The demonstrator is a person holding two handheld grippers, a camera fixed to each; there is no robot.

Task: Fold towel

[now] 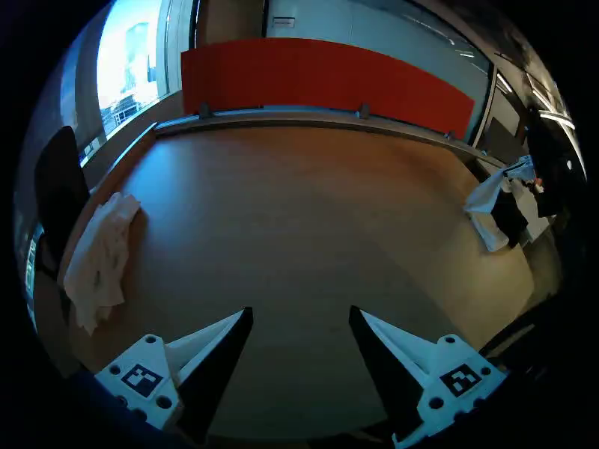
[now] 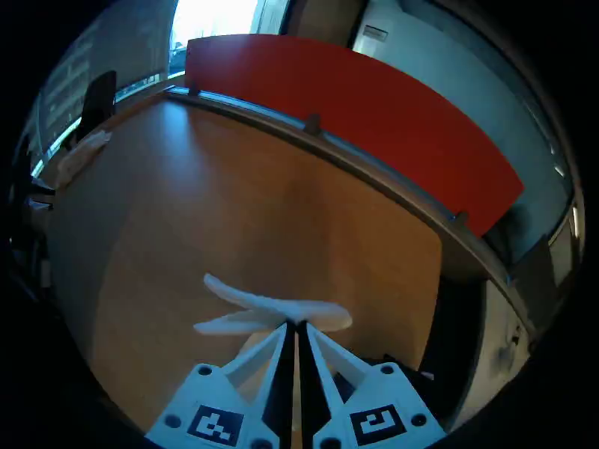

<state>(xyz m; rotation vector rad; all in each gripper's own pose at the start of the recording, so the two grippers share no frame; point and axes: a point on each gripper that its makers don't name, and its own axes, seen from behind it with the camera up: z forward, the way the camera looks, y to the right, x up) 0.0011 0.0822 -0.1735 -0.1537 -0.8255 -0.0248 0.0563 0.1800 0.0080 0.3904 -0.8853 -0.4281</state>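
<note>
Pale wood is seen across the surface (image 1: 299, 217), which is backed at 12 o'clock by a red screen (image 1: 322, 78). In the left gripper view the left tool (image 1: 299, 310) is held over the bare wood at 6 o'clock, its fingers well apart with nothing between them. A crumpled white pile (image 1: 97, 254) of cloth is laid at 9 o'clock near the surface's edge, and a dark chair (image 1: 56, 194) is placed just beyond it. At 3 o'clock a white towel (image 1: 490, 206) is seen lifted at the far edge, beside dark shapes that cannot be made out.

In the right gripper view the right tool (image 2: 296, 325) is seen at 6 o'clock with its fingers brought together. The towel (image 2: 281, 308) is pinched at their tips, and its white folds are spread to both sides over the wood. The pile (image 2: 78, 153) is seen far off at 10 o'clock, near the surface's edge.
</note>
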